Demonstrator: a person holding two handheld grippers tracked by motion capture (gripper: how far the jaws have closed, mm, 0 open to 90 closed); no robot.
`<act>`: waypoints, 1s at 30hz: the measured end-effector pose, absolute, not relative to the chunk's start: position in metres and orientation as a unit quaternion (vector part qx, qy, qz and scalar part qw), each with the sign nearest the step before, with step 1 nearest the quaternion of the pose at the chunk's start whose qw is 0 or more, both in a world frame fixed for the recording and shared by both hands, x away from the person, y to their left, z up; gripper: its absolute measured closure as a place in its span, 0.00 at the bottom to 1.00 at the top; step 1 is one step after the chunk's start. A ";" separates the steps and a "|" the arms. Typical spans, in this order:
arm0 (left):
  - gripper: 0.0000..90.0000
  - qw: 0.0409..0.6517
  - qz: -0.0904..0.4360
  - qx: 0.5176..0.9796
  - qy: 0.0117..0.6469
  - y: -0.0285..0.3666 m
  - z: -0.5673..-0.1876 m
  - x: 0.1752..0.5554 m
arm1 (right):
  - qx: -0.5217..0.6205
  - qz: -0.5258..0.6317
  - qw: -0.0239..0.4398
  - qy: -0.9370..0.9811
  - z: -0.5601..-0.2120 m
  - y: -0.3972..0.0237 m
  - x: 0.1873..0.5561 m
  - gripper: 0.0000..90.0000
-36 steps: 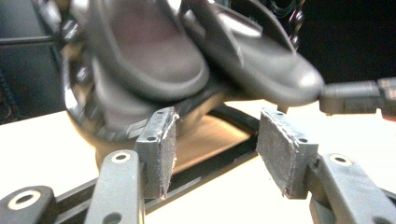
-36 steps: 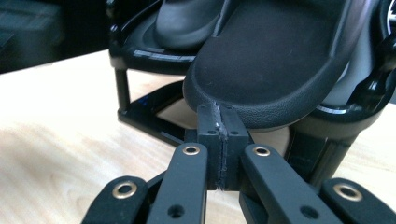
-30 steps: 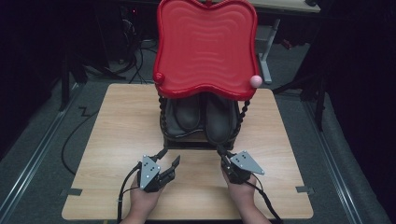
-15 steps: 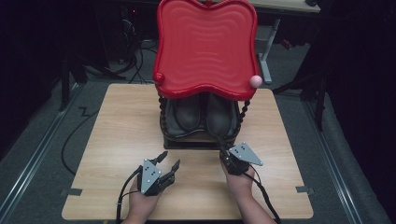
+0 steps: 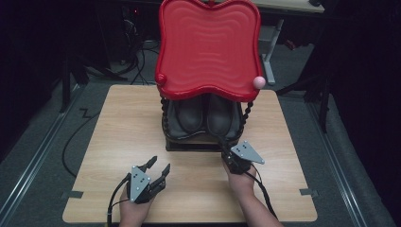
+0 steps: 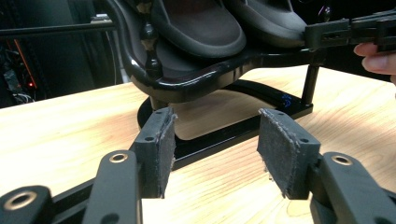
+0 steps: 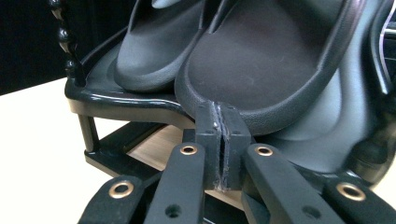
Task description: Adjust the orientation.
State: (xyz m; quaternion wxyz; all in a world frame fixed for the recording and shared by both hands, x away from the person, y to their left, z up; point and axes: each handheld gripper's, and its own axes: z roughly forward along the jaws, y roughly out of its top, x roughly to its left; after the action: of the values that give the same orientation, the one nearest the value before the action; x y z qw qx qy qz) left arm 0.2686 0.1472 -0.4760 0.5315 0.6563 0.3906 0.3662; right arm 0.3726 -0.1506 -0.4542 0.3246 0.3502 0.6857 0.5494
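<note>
A pair of dark slip-on shoes, left [image 5: 189, 113] and right [image 5: 220, 116], lies on the black lower shelf [image 5: 198, 139] of a small rack. My right gripper [image 5: 223, 144] is shut, and its tips are at the front rim of that shelf. In the right gripper view the closed pads [image 7: 222, 135] sit just under the toe edge of the nearer shoe [image 7: 266, 60], with nothing seen between them. My left gripper [image 5: 159, 165] stands open over the bare table in front of the rack. Its pads [image 6: 156, 149] are wide apart and face the shelf [image 6: 196, 84].
The rack carries a large red wavy tray [image 5: 208, 47] on twisted black posts [image 5: 247, 113], with a pink ball [image 5: 258, 82] at its right corner. The wooden table [image 5: 118, 123] spreads to both sides. Dark floor and cables surround it.
My right gripper has moved forward to the rack's lower shelf. The left gripper has stayed open in about the same place.
</note>
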 end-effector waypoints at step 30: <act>0.52 0.534 0.364 0.658 0.387 0.147 -0.478 0.267 | 0.367 0.530 0.342 0.684 -0.446 -0.152 0.400 0.98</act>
State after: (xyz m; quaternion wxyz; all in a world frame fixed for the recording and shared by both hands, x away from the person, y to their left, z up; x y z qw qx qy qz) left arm 0.2666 0.1474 -0.4777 0.5343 0.6578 0.3868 0.3638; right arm 0.3997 -0.1517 -0.4459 0.3422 0.3671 0.6837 0.5298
